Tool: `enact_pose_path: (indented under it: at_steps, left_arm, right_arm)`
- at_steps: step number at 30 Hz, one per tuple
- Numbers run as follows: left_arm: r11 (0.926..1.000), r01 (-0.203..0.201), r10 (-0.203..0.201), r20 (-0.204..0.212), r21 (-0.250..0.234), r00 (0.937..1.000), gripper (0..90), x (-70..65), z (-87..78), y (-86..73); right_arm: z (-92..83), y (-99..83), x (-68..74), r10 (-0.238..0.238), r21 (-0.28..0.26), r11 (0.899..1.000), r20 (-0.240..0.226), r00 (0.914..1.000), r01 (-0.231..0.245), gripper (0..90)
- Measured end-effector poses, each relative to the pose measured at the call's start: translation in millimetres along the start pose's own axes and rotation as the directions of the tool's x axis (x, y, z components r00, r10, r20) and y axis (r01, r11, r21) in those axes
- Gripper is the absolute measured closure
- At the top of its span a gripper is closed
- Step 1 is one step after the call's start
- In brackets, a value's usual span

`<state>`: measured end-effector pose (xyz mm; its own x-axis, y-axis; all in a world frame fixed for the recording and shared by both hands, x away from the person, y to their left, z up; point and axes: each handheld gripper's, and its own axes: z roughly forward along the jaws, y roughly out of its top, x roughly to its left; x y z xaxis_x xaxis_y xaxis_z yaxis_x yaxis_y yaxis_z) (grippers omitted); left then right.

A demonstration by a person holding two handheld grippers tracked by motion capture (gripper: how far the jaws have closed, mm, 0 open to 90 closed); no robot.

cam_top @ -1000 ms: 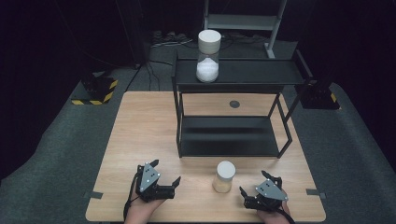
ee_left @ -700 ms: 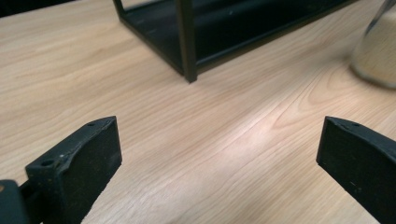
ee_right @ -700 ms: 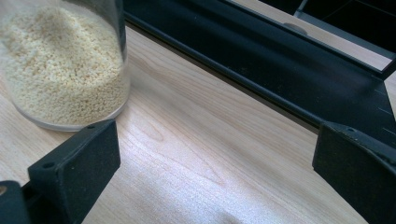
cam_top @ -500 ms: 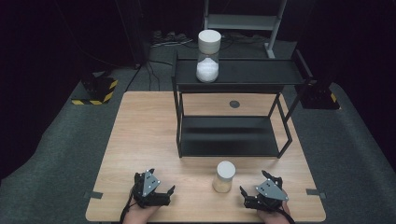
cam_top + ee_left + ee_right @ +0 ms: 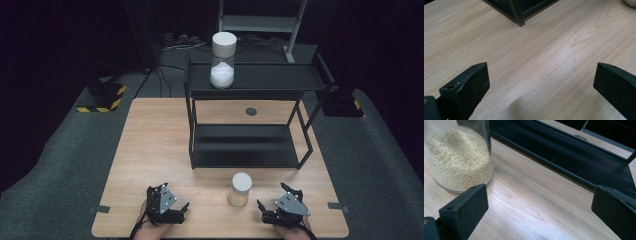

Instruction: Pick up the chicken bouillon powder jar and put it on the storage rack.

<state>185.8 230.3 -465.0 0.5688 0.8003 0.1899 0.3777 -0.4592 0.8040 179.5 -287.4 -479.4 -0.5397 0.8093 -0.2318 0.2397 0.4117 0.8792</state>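
both grippers, left (image 5: 183,209) and right (image 5: 261,210), rest wide open and empty at the table's (image 5: 150,150) near edge. between them, nearer the right, stands a grain jar (image 5: 240,189). beyond it is a black rack (image 5: 245,145) with a second jar (image 5: 223,60) on top.

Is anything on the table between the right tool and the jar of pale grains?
Nothing visible. The right tool sits open just right of the jar, with bare table between them. The black shelf rack stands behind the jar, out of that path.
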Motion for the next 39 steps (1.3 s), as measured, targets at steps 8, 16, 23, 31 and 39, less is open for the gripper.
enact_pose_path:
  at_steps: [8,16,23,31,39]
  left_arm:
    - [1.0,0.008,-0.008,0.011,0.001,0.9999,0.9,2.6,0.2,0.2]
    - [0.9998,-0.018,0.018,0.008,0.0,0.9998,0.9,-0.2,0.0,0.2]
    - [1.0,-0.007,0.007,0.008,-0.005,0.9999,0.9,0.8,-0.3,-0.8]
    - [0.9998,-0.017,0.017,0.01,0.001,0.9998,0.9,0.2,0.1,0.3]
    - [0.9998,-0.019,0.019,0.013,0.0,0.9997,0.9,0.3,0.1,0.2]
  right_arm:
    - [-0.9,-1.8,1.9,-0.008,-0.014,1.0,-0.002,1.0,0.008,0.0]
    - [-6.8,-0.1,-0.4,-0.005,-0.042,0.999,-0.019,0.9998,0.004,0.0]
    - [-17.7,3.8,-5.3,0.019,-0.094,0.995,-0.028,0.9994,-0.021,0.0]
    - [-25.3,9.0,-8.4,0.057,-0.116,0.991,-0.072,0.9958,-0.065,0.1]
    - [-25.2,15.8,-2.8,0.055,-0.15,0.986,-0.117,0.9916,-0.072,0.0]
